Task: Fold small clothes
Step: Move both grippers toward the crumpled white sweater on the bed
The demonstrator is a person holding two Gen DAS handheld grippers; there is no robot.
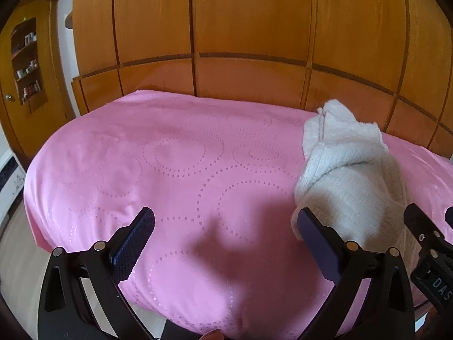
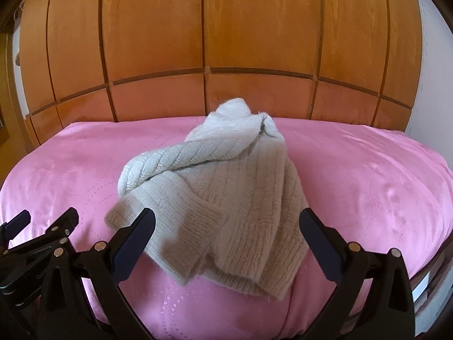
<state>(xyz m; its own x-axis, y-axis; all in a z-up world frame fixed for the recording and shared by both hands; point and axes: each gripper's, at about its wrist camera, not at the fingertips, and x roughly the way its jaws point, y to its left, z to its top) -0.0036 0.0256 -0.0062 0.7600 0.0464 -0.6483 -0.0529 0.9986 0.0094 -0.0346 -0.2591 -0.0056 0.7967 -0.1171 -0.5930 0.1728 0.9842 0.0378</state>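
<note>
while a crumpled cream sweater point(image 2: 223, 181) lies near the bed's point(image 2: 368, 175) front edge, left gripper point(image 1: 223, 226) and right gripper point(image 2: 226, 226) fingers point(image 2: 136, 240) are released, grasping nothing.

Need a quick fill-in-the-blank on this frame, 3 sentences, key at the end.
1. The knit sweater lies crumpled on a ____ bedspread.
2. Both the left tool and the right tool have their jaws ____.
3. Behind the bed stands a ____ panelled wardrobe.

Missing words: pink; open; wooden
</note>
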